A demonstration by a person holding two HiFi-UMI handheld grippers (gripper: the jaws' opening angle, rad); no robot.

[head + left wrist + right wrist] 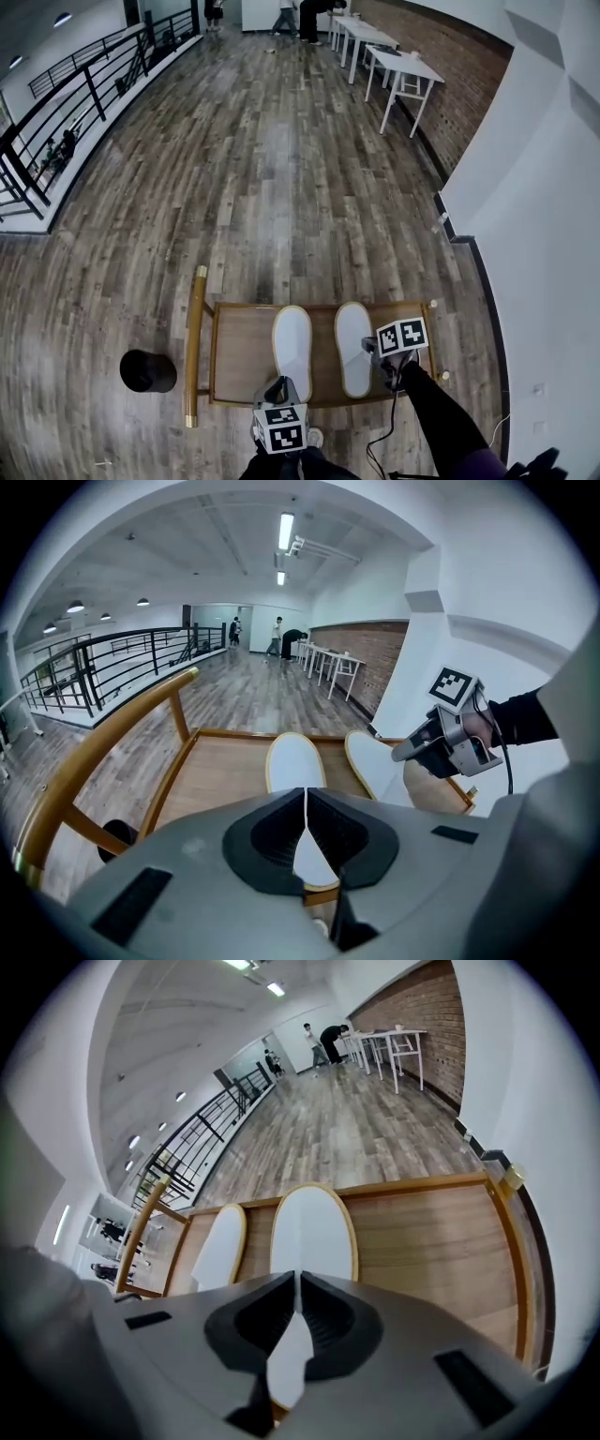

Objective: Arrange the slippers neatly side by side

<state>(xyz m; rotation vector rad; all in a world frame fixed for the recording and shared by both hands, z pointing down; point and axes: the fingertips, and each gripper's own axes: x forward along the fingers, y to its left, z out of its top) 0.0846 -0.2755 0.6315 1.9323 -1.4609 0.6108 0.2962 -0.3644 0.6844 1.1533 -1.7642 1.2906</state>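
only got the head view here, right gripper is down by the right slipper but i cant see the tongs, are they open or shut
observer: In its own view the right gripper has its tongs nearly together. Only a thin slit is left, with the white of the right slipper showing through. I cannot tell whether they pinch it.
operator: ok and the left ones
observer: In its own view the left gripper has its tongs shut, tips meeting, and it points along the left slipper. I see nothing clamped between them.
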